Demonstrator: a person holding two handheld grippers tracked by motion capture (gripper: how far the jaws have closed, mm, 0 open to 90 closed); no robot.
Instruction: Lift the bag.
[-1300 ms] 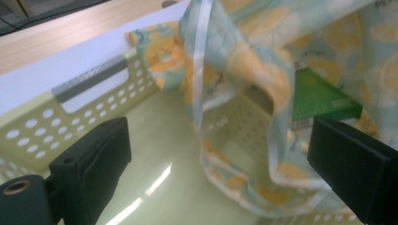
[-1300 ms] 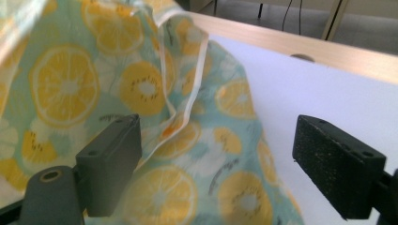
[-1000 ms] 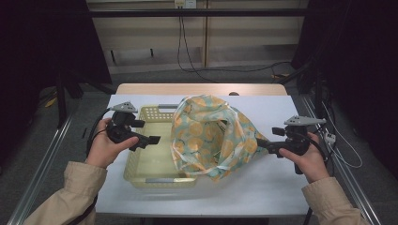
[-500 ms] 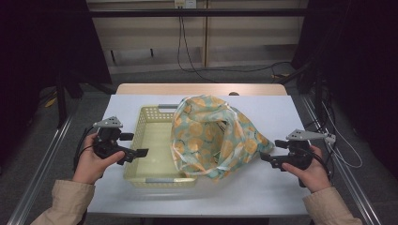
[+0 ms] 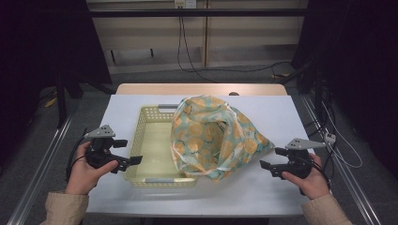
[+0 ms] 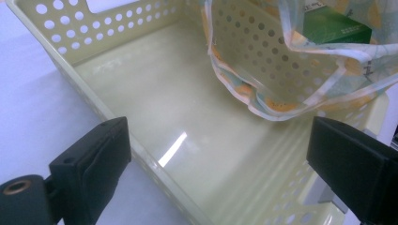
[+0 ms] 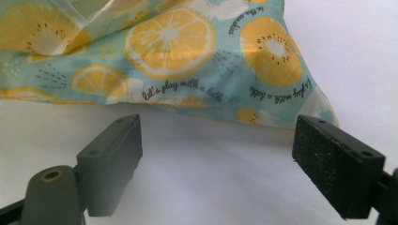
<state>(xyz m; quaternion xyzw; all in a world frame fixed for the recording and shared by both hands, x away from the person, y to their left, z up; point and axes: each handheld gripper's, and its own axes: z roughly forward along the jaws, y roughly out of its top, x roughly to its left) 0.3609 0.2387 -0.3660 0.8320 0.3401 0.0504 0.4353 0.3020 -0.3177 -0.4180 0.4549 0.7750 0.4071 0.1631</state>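
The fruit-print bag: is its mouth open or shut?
Open. The fruit-print bag gapes toward the camera in the high view, its rim draped over the yellow basket wall; the left gripper view shows a green box inside.

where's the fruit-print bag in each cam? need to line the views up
High view: fruit-print bag at table centre, mouth toward the person, its left part lying in the yellow basket.
Left gripper view: upper right, its open rim draped inside the basket, a green box within.
Right gripper view: across the top, its corner resting on the white table.
Shared landmark: the white table, in all three.
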